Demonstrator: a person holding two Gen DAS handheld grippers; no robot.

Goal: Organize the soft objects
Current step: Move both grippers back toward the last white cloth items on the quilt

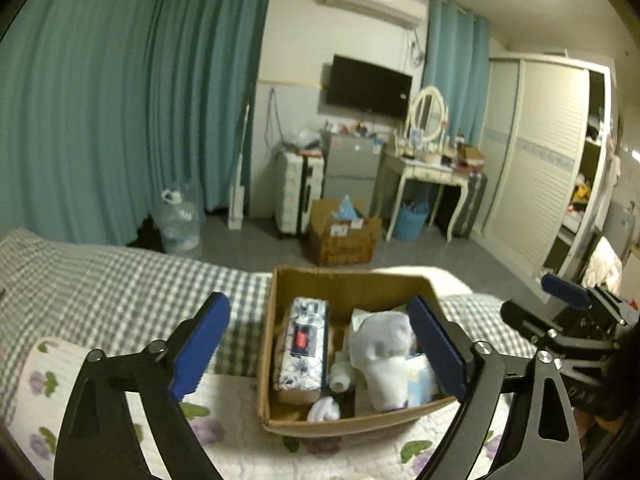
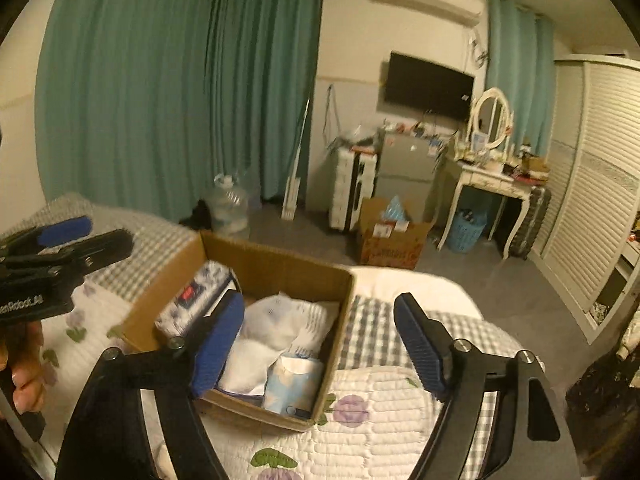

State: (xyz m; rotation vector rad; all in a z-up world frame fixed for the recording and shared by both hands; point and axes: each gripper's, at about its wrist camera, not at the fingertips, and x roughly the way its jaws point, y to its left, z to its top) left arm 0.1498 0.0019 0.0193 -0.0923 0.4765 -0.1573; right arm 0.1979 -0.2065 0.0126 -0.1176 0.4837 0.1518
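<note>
An open cardboard box (image 1: pixel 280 312) (image 2: pixel 280 264) sits on the bed. It holds a blue-and-white floral tissue pack (image 1: pixel 302 348) (image 2: pixel 196 294), a white soft bundle (image 1: pixel 384 356) (image 2: pixel 276 320), a small white rolled item (image 1: pixel 326 408) and a light blue pack (image 2: pixel 294 386). My left gripper (image 1: pixel 320 350) is open and empty, hovering over the box. My right gripper (image 2: pixel 320 346) is open and empty, above the box's right edge. Each gripper shows at the edge of the other's view.
The bed has a grey checked sheet (image 1: pixel 120 280) and a white floral quilt (image 2: pixel 380 420). Beyond it are a water jug (image 1: pixel 180 220), a second cardboard box (image 1: pixel 344 236) on the floor, a dressing table (image 1: pixel 432 172), a wardrobe (image 1: pixel 552 160) and teal curtains (image 1: pixel 120 100).
</note>
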